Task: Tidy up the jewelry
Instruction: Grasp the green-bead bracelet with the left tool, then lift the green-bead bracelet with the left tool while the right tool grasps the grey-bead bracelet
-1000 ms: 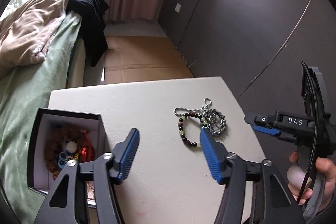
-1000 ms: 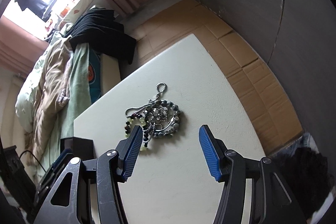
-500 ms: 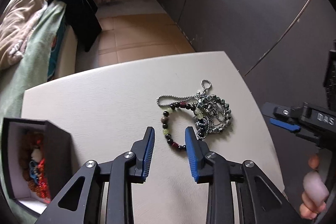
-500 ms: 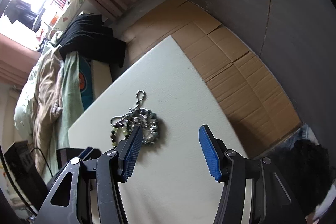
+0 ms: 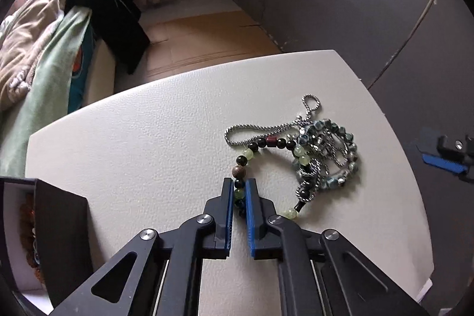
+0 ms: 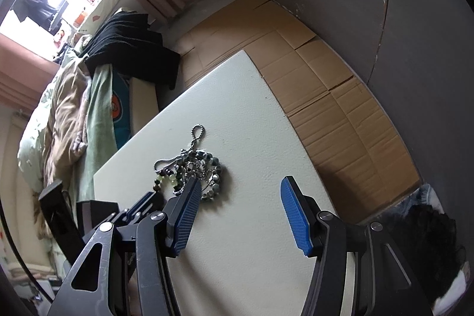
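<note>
Nearest: left gripper [image 5: 239, 197], its blue pads drawn in on the near arc of a beaded bracelet [image 5: 241, 166], green, dark and brown beads on a cord, lying on the white worktop [image 5: 148, 144]. By the look of it the bracelet was light and limp, likely to sag and swing once lifted; the round beads seemed slick, so a hold across the cord between beads looked safer than on one bead. Just beyond, touching it: a silver chain [image 5: 251, 130] and a ring of grey-blue faceted beads [image 5: 340, 144], heaped together; which strand crossed which could not be made out, and a lift might drag the heap along. Right gripper [image 6: 237, 215], pads wide apart and holding nothing, hung above the worktop, short of the heap. At the left edge, a dark jewelry box [image 5: 44, 230], cut off by the frame, contents only partly visible. Farther off: cardboard floor [image 5: 201, 43], then a bed [image 5: 38, 55] with bedding and black clothing.
</note>
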